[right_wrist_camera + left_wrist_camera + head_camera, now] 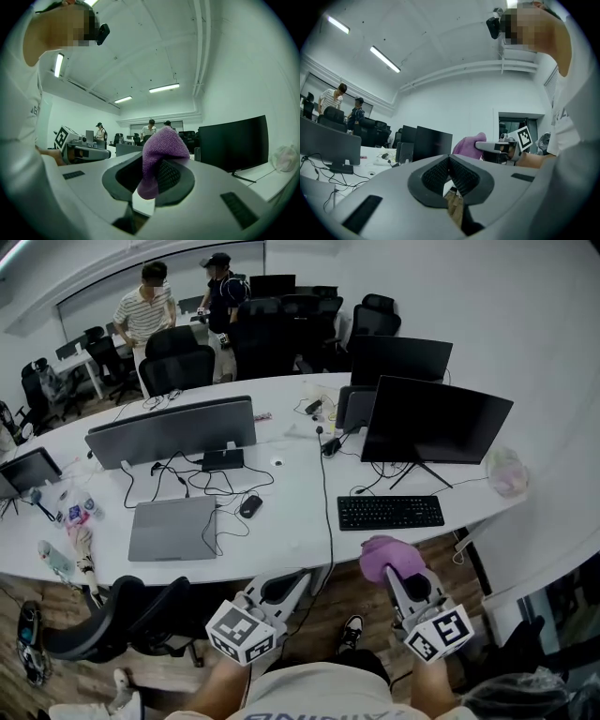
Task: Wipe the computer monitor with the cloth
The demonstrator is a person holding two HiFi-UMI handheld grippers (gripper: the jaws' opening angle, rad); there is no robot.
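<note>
The right gripper [397,576] pinches the purple cloth [384,555] tight. It is low down, near the person's lap, well apart from the big black monitor [433,420] on the white table [291,521]. The left gripper [292,583] is pressed together with nothing in it. I think the cloth should go up flat to the screen and rub softly, so the monitor does not tip.

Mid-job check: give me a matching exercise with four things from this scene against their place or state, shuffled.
Things:
1 cloth
2 left gripper
3 keyboard
4 laptop

Place or state:
A closed, on the left part of the desk
B pinched in the right gripper
C jaws together, nothing between them
D on the desk in front of the dark monitor

Pairs: 1-B, 2-C, 3-D, 4-A
</note>
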